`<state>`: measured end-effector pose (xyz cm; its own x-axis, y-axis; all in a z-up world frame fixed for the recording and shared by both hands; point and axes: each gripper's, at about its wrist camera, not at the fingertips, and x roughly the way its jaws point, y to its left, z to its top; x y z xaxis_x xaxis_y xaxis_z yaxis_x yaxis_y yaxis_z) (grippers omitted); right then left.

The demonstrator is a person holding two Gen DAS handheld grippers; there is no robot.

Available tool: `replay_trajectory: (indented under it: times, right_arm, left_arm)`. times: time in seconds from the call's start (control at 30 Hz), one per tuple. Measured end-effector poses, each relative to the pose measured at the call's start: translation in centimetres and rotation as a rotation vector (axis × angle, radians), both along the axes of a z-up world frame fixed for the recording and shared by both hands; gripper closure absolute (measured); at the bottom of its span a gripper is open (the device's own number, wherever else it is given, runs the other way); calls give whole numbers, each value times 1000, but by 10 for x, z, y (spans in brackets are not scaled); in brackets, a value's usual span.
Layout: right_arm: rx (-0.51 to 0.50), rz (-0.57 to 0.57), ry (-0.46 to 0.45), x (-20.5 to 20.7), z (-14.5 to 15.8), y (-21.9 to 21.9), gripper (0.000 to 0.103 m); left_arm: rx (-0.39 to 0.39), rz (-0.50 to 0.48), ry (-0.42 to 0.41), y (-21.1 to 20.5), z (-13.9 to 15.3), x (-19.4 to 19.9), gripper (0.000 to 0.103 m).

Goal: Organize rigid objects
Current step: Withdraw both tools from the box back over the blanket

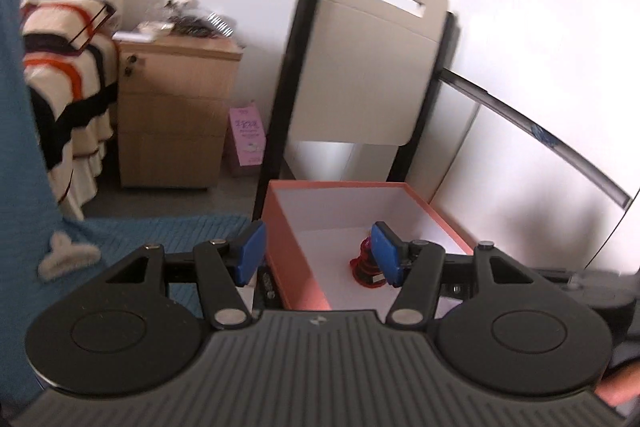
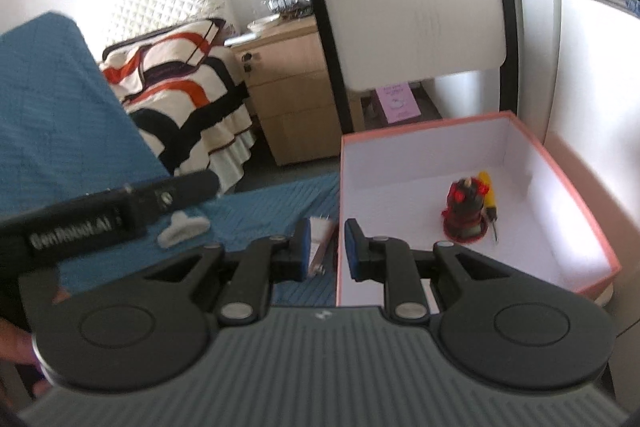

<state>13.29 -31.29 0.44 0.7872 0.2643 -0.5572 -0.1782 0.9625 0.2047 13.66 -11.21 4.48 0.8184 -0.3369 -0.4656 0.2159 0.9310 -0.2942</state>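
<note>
An open pink box [image 1: 280, 247] [image 2: 576, 187] with a white inside stands beside a blue blanket [image 1: 168, 227] [image 2: 60, 115]. Inside it are a red and black toy figure [image 1: 365, 265] [image 2: 464, 213] and a yellow-handled screwdriver [image 2: 489, 193]. A white hair clip [image 1: 66, 255] [image 2: 184, 227] lies on the blanket. My left gripper [image 1: 318, 253] is open over the box's near left wall, with nothing between its blue pads. My right gripper [image 2: 327, 250] has a narrow gap in front of the box's left wall. A small white and red object [image 2: 320, 243] lies on the blanket behind that gap, apparently untouched.
A white chair [image 1: 360, 67] [image 2: 420, 7] with a black frame stands behind the box. Left of it are a wooden bedside cabinet [image 1: 172, 115] [image 2: 292, 95], a bed with a striped cover [image 1: 64, 87] [image 2: 180, 99] and a pink carton [image 1: 248, 139] on the floor. The left device's black housing [image 2: 108, 215] crosses the right view.
</note>
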Motion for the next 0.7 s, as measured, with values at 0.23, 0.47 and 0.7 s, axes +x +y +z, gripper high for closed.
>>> replay_trajectory:
  times: [0.23,0.47,0.7]
  right_arm:
    - [-23,43,22,-17,-18,27,81]
    - [-28,77,42,-31,-36,50,81]
    - [-44,95,67,-45,-53,63,81]
  left_arm:
    - [-29,78,28,47,-17,-32,39]
    - [-13,131,36,74,-27,-61,39]
    - [-23,151,70,88,-44,-85,39]
